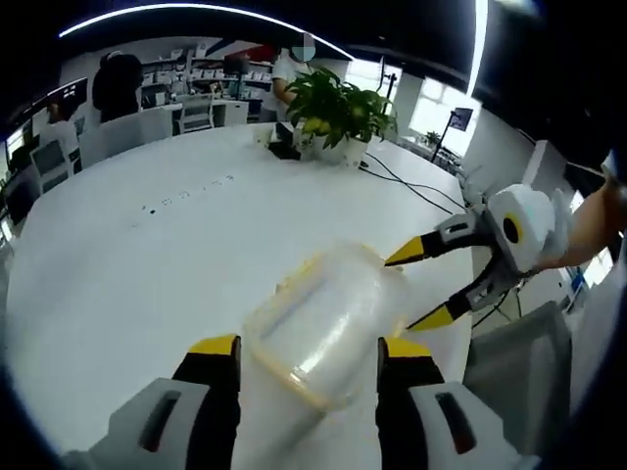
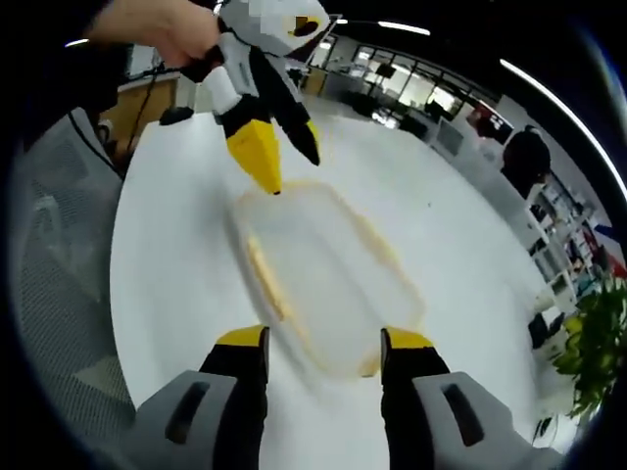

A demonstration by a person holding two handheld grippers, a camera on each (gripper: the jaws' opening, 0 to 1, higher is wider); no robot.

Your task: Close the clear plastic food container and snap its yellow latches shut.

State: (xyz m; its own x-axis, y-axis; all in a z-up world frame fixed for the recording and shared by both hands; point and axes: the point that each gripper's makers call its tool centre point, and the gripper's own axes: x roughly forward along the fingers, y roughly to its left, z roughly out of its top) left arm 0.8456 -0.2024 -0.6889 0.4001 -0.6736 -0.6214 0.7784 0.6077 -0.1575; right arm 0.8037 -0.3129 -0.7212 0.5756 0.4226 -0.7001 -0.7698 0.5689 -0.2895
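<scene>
Where the motion blur lets us judge, we note:
Container (image 1: pixel 328 328): clear, yellow-latched, on the white surface (image 1: pixel 147 264); contents unreadable.
Left gripper (image 1: pixel 309 350): fingers wide, container between them at 12 o'clock.
Right gripper (image 2: pixel 323 341): fingers wide, container (image 2: pixel 328 274) just ahead.
Plant (image 1: pixel 338 108): 12 o'clock, well apart.

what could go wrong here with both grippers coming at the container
1. The clear container sits on a smooth white table near its edge; an uneven push could slide it off.
2. The left gripper and right gripper approach from opposite ends with open jaws, so they might collide.
3. The yellow latches look blurred, so a jaw may miss one.
</scene>
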